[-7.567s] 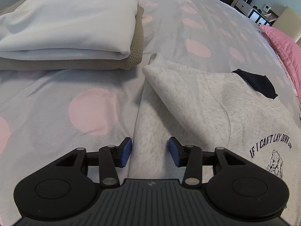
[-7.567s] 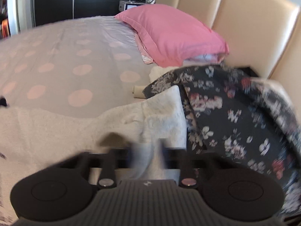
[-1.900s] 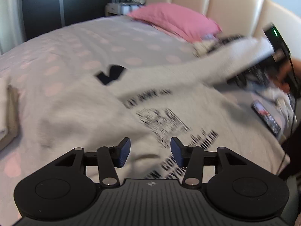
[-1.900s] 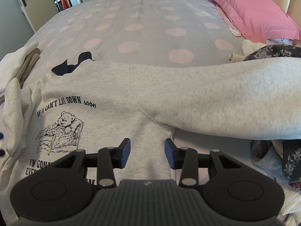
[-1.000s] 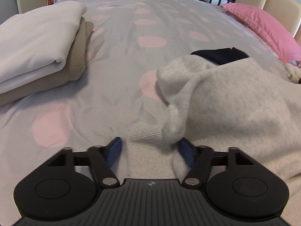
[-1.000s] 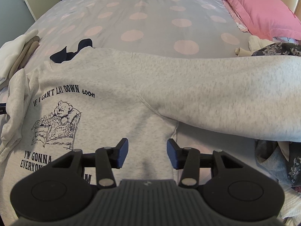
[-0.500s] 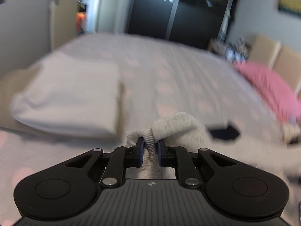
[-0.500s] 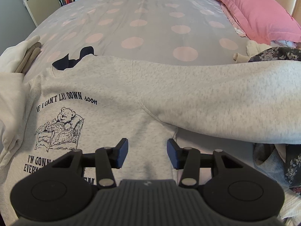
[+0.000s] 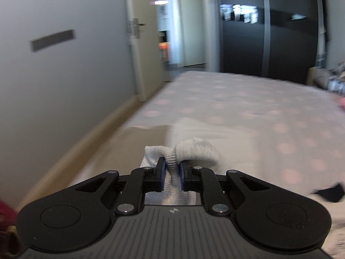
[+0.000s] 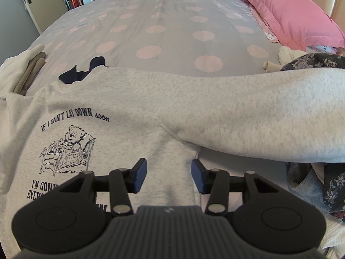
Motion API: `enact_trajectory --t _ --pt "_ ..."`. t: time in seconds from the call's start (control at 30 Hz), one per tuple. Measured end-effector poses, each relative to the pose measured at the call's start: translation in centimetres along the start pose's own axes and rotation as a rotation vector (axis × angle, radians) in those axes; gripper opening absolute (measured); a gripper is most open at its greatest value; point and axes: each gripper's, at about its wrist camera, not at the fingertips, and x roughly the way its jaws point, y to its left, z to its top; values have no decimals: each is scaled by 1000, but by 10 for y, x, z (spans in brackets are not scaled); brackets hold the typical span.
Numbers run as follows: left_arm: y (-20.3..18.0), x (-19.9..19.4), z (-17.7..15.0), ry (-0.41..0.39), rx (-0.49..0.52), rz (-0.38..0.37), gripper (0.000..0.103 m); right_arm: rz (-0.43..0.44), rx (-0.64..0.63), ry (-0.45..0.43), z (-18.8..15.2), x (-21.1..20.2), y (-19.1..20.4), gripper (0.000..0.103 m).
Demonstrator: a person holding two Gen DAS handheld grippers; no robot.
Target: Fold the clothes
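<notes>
Gripping a ribbed cuff (image 9: 172, 172) of the grey sweatshirt (image 10: 133, 108), the left gripper (image 9: 171, 173) had its pads clamped on the fabric, which bunched up above and ahead of the jaws. The right gripper (image 10: 169, 178) hung with its jaws apart and nothing pressed between them; the sweatshirt body lay directly ahead of and below it, front side up with the printed bear graphic (image 10: 66, 149) to its left. One sleeve (image 10: 258, 116) lay stretched out flat across the bed (image 10: 172, 21) ahead and to the right of the right gripper, not yet folded in. Judged from this layout, the sweatshirt fold was at an early stage: the garment was spread, one cuff was in hand, and both sleeve folds and the body folds appeared to remain. Counted items: one grey sweatshirt under work; one stack of folded items (image 10: 19, 73) far left of the right gripper, showing two visible layers, white over beige; one pink pillow (image 10: 291, 15) ahead to the right; one floral garment (image 10: 319, 62) among unfolded clothes at the right edge, whose number could not be told.
</notes>
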Motion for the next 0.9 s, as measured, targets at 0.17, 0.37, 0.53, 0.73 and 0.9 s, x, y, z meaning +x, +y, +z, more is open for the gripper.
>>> enact_trajectory --t 0.17,0.37,0.53,0.73,0.9 --pt "29 44 -8 119 -4 173 11 -11 -4 10 1 4 0 49" --pt "30 88 -40 284 -50 194 25 -18 5 18 1 9 -2 49" --pt "11 82 -45 240 -8 118 29 -12 4 17 5 12 -5 49" --pt "-40 62 -22 120 116 -151 42 50 -29 -10 31 11 -11 49" --pt "-131 66 -15 137 280 -412 44 75 -100 -53 72 30 -3 46"
